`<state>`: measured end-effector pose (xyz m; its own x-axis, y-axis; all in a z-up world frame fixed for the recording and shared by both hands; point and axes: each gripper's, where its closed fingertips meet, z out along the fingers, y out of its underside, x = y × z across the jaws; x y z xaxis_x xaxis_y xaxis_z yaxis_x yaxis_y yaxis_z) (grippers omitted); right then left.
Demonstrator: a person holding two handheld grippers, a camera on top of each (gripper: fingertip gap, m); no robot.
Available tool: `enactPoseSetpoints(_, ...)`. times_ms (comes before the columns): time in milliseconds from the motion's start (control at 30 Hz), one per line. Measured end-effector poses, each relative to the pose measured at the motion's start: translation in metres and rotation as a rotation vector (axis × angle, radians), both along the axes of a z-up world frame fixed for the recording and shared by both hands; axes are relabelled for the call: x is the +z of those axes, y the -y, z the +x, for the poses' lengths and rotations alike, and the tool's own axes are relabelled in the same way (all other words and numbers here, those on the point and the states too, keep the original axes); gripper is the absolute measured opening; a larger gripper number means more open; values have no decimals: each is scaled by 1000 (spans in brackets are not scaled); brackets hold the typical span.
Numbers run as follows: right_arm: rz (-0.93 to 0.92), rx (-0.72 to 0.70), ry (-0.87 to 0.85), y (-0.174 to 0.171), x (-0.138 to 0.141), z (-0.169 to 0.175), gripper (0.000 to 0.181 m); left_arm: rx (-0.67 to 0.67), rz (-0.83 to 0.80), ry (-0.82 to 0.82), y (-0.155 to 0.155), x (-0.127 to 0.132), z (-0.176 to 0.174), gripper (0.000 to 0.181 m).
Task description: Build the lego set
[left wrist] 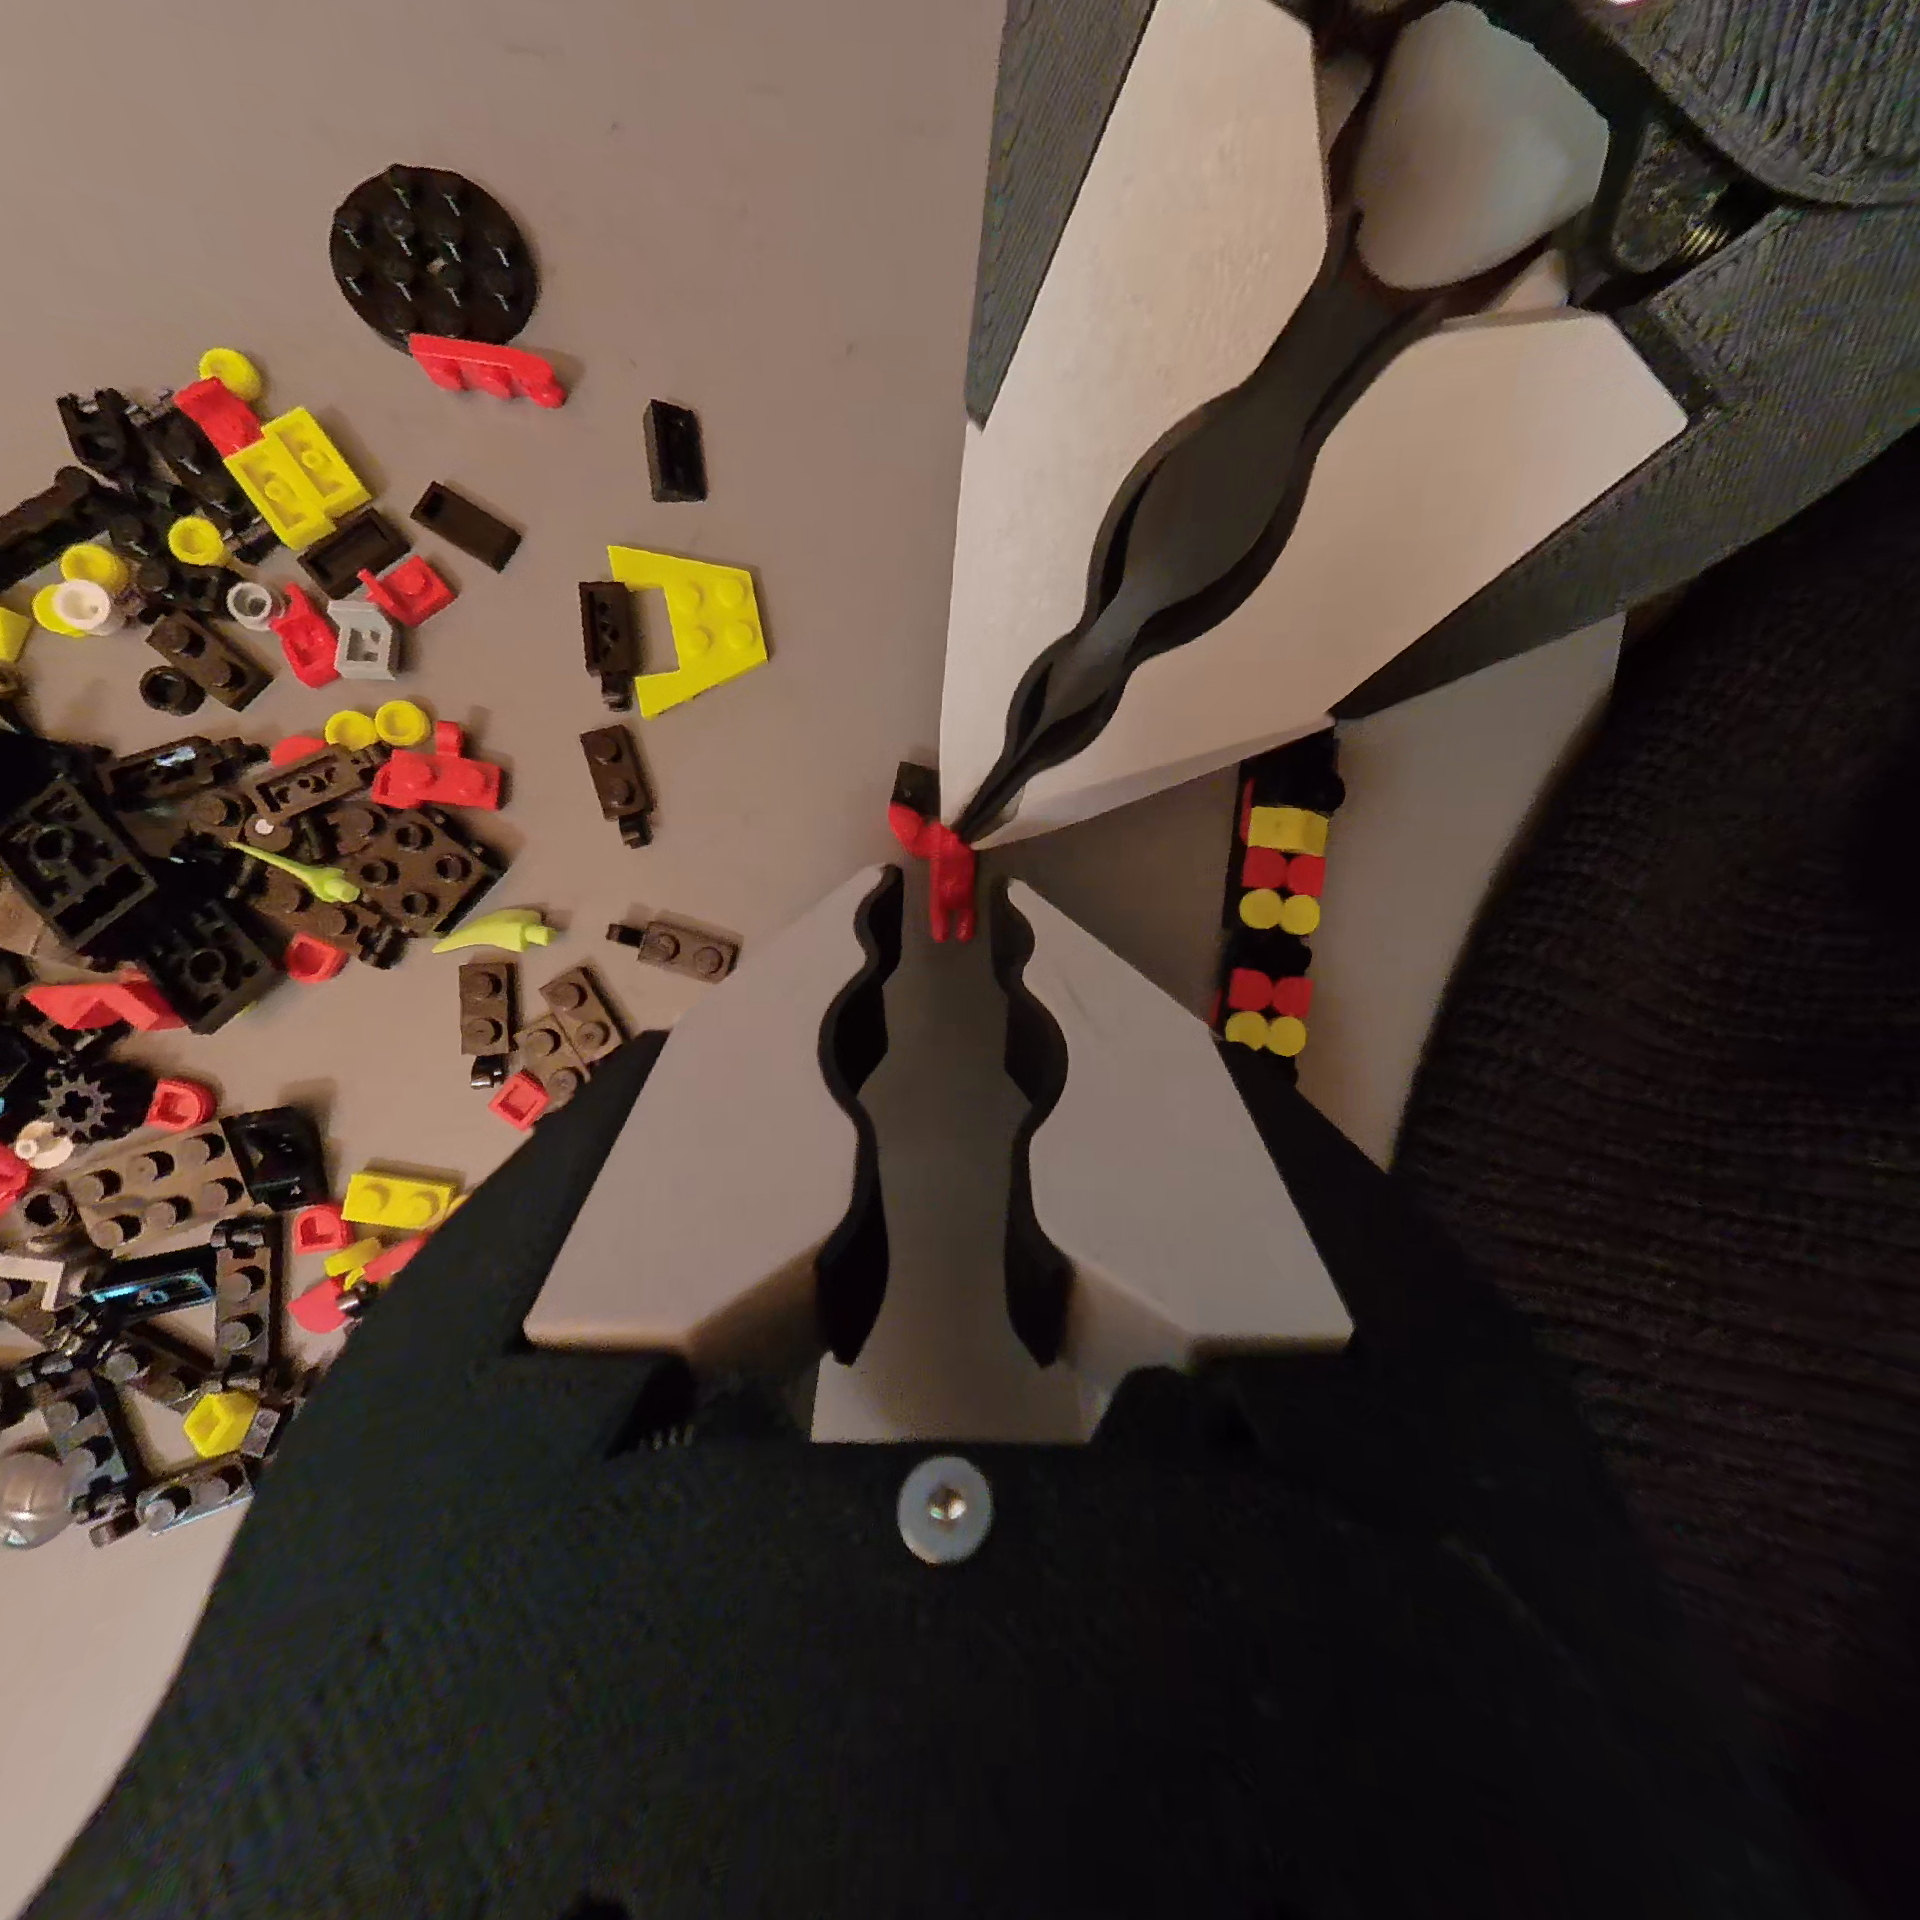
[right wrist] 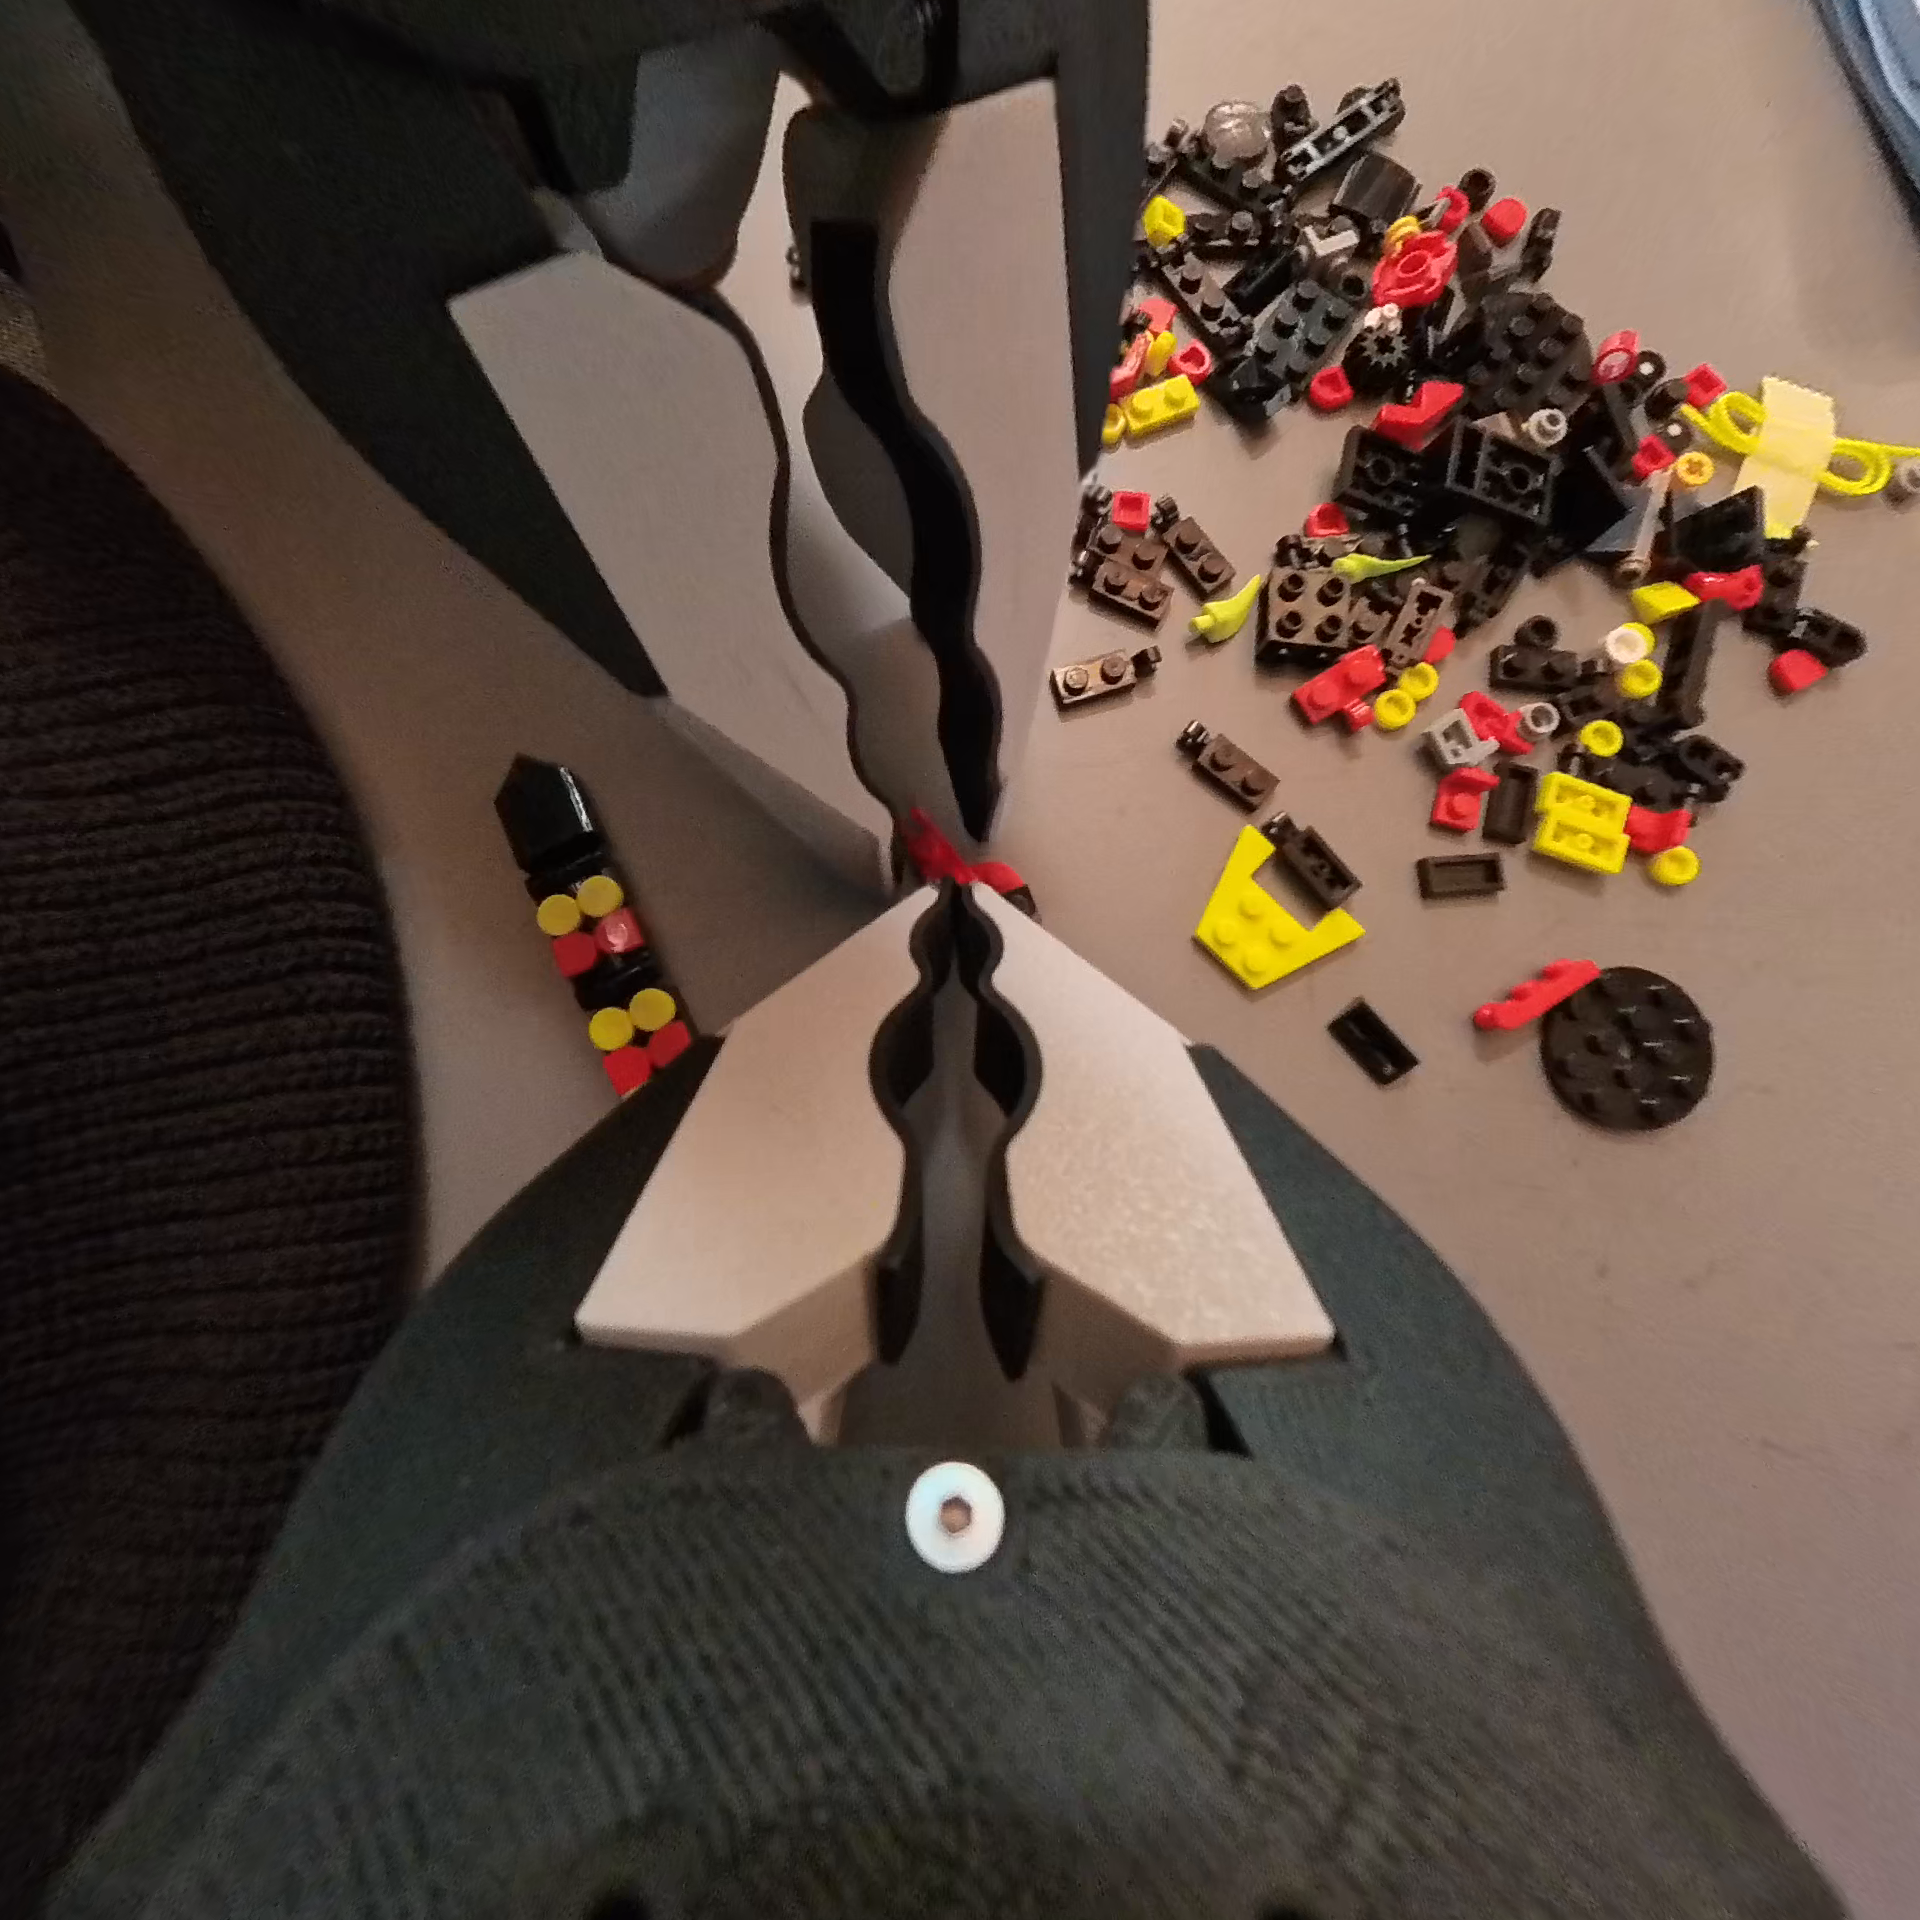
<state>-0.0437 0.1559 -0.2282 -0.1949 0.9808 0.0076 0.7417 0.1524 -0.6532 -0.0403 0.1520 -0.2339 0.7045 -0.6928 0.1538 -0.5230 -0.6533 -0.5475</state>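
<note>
a: where is the small red piece [left wrist: 943, 871]?
b: it sits right at the tips of the right gripper [left wrist: 961, 826], whose fingers are pressed together on its upper end. the rest of it hangs out into the gap between the fingers of the left gripper [left wrist: 943, 896].

a: does the left gripper hold it too?
b: from the left wrist view, no. its fingers stand a little apart, one on each side of the piece, with space showing between pad and piece. in the right wrist view the right gripper [right wrist: 954, 902] is closed to a slit, with the red piece [right wrist: 961, 868] just past its tips, and the left gripper [right wrist: 940, 831] comes down from above to meet it (that view is blurred there, so the contact is hard to read).

a: anything attached to the red piece?
b: a small black bit [left wrist: 914, 781] touches its top end, beside the right fingertips.

a: and around the fingers?
b: just off to one side lies a built strip [right wrist: 603, 935] of black, yellow and red parts, flat on the table [left wrist: 748, 208]. on the far side of the fingers is the loose brick pile [left wrist: 208, 935], with a yellow wedge plate [left wrist: 696, 623] and a black round plate [left wrist: 434, 255] lying apart from it.
</note>
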Motion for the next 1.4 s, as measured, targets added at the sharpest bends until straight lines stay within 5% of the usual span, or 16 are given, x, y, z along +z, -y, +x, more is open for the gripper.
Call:
enactPoseSetpoints(733, -164, -50, -16, -1, 1, -1, 0, -49, 66, 38, 1, -2, -1, 5)
enactPoseSetpoints(1067, -84, -16, -27, -10, 1, 3, 18, -37, 37, 35, 0, -2, -3, 5)
enactPoseSetpoints(1400, 22, 79, -28, -8, -5, 1, 10, -20, -62, 47, 7, -2, -1, 5)
